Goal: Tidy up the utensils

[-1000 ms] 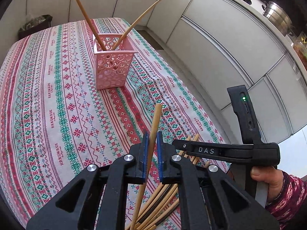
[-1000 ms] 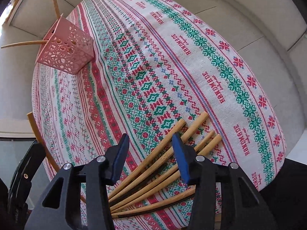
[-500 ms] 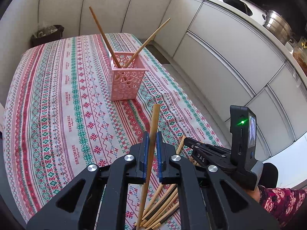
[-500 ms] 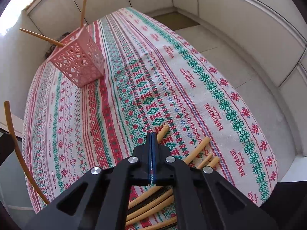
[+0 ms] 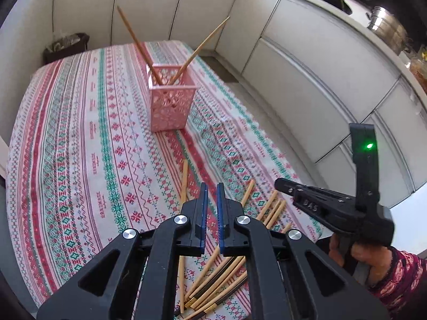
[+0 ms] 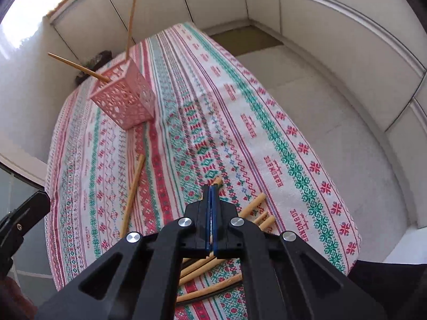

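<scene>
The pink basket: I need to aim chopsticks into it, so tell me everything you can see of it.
The pink basket is a small square holder of what looks like plastic, its walls pierced with a lacy cut-out pattern and topped by a solid rim. It stands upright on the patterned tablecloth, well beyond the loose chopsticks near the grippers, and its top is open. Two wooden chopsticks stand in it, leaning outward in opposite directions past the rim. Neither gripper touches it.
</scene>
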`<control>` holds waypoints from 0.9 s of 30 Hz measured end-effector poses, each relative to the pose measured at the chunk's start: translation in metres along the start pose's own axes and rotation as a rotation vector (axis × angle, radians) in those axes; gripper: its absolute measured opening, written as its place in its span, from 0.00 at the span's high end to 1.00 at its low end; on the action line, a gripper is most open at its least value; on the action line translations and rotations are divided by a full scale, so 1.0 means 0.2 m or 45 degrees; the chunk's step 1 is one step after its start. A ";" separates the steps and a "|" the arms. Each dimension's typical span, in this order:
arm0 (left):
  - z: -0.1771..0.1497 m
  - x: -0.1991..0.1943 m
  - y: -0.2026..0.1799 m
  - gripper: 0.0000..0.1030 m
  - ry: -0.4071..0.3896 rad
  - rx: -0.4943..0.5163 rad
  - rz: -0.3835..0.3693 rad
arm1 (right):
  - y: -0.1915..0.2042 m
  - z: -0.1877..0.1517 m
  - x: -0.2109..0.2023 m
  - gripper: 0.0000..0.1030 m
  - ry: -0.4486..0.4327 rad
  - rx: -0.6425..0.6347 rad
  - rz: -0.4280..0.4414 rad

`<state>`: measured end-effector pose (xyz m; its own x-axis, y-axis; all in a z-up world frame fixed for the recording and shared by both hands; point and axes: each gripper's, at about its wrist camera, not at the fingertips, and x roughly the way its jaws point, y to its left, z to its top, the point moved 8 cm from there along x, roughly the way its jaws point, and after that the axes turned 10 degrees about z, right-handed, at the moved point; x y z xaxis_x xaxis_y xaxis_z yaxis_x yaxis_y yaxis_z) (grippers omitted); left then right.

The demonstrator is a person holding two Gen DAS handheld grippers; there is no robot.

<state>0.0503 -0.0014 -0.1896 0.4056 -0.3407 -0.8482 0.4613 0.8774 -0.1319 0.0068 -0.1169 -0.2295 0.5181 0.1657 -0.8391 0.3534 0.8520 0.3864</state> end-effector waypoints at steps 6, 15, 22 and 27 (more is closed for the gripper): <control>0.00 0.43 0.02 0.71 0.267 -0.014 0.100 | -0.04 -0.03 0.09 0.95 0.070 0.047 -0.014; 0.07 0.71 -0.01 0.64 0.373 0.139 0.325 | -0.12 0.00 0.10 0.72 0.091 0.053 -0.063; 0.12 0.73 -0.02 0.52 0.438 0.162 0.252 | -0.15 0.02 0.08 0.70 0.091 0.091 -0.050; 0.16 0.75 0.03 0.43 0.504 0.180 0.298 | -0.14 0.04 0.07 0.64 0.084 0.091 -0.036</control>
<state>0.1386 -0.0572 -0.3014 0.1928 0.0391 -0.9805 0.5076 0.8511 0.1338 0.0103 -0.1422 -0.2488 0.4554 0.1767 -0.8726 0.4229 0.8195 0.3867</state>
